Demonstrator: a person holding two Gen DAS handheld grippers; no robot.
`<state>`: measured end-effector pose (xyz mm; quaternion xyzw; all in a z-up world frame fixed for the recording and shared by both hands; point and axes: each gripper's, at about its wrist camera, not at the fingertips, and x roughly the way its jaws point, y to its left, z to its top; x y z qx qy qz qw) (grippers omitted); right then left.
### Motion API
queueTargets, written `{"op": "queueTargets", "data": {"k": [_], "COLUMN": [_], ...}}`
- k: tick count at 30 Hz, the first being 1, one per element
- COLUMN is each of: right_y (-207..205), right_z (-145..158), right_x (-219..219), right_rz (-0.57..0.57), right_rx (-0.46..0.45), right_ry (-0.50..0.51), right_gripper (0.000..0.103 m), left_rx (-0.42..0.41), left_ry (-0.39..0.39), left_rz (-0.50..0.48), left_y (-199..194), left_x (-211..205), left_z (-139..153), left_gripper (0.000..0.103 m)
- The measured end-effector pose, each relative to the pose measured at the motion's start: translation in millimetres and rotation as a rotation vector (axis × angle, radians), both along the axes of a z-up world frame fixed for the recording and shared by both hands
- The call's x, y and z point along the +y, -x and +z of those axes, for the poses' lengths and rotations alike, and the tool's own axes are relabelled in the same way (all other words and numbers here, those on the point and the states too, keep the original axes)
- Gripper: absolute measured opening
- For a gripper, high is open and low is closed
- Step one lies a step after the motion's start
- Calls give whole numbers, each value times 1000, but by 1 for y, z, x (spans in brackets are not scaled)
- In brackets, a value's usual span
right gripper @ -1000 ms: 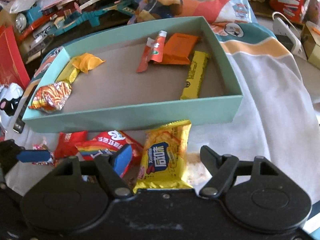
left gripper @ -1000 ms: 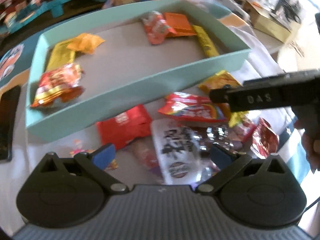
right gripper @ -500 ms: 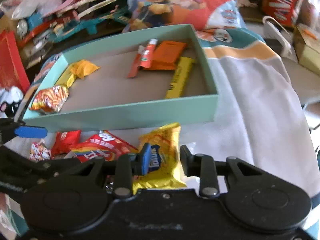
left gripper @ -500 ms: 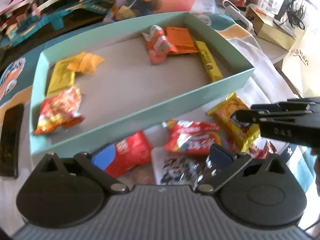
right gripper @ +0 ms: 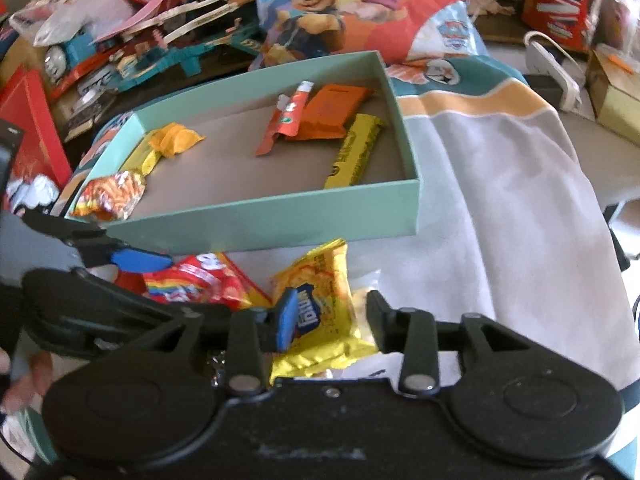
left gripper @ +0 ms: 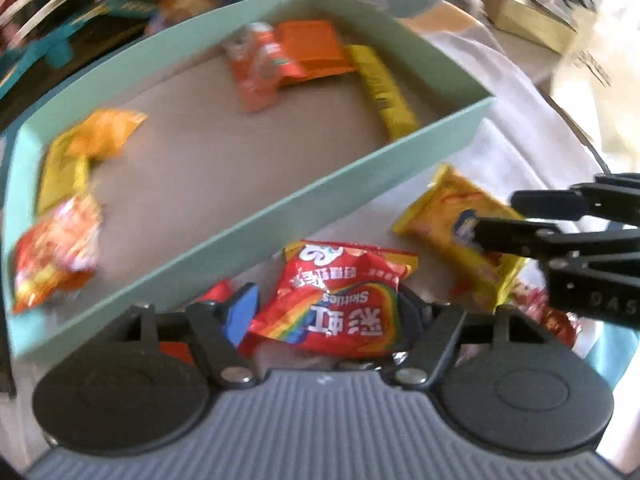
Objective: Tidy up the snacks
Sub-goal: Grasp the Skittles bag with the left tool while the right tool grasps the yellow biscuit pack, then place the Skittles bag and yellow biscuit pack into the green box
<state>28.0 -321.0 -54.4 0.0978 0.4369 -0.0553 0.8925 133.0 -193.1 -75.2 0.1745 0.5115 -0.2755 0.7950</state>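
Two snack packets sit within reach of the grippers. Left wrist view: the left gripper (left gripper: 324, 304) has its jaws closing around a red Skittles bag (left gripper: 340, 300), which lies between them just short of the teal box (left gripper: 280, 216); whether the pads press it cannot be told. Right wrist view: the right gripper (right gripper: 332, 320) has its jaws opening, a yellow biscuit packet (right gripper: 320, 304) between them on the white cloth (right gripper: 500, 220), just before the box.
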Motion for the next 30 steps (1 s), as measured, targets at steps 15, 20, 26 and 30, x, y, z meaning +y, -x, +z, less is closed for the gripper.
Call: {"op": "queueTargets", "data": {"k": [15,20,26,30], "right_y": [-31,-18,-1,-1], "right_z": [-20,-6,14,32], "right_x": [62,44,17,8], "right_rz": [152,85,13,-22], "right_rx": [53,34,2,-47], "right_ry": [262,145,8,-70], "right_gripper": [46,46,46,46], "left_rx": [2,3,-14,-68], "left_ry": [61,110,175,210], "left_rz": [125,150,168,193], "left_y": [-1,7,20,14], "left_x": [52,66,88,100], "left_z": [-5,3,29,54], "left_gripper": [71,70,70,70]}}
